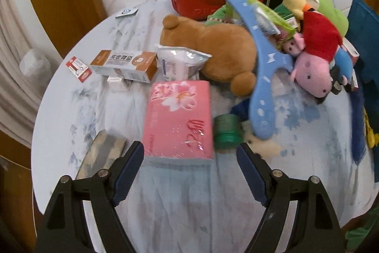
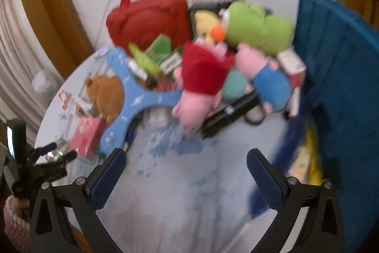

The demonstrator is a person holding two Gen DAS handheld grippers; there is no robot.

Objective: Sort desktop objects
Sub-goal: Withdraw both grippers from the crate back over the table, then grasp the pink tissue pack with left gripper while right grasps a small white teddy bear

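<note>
Pink tissue pack (image 1: 178, 119) lies near counter's (image 1: 78, 115) front edge, just ahead of left gripper (image 1: 189, 158). Both fingers apart, empty. Right gripper (image 2: 186, 164) empty too. Green cap (image 1: 227, 134) beside pack could get knocked.

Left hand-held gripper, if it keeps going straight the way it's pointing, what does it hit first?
Most likely the pink tissue pack: it lies straight ahead of the open left hand-held gripper, nearest its fingertips. The green spool sits just to the right. Depth is hard to judge.

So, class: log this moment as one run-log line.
left gripper: open, empty | right gripper: open, empty | nearest: pink tissue pack | sorting: not started
</note>
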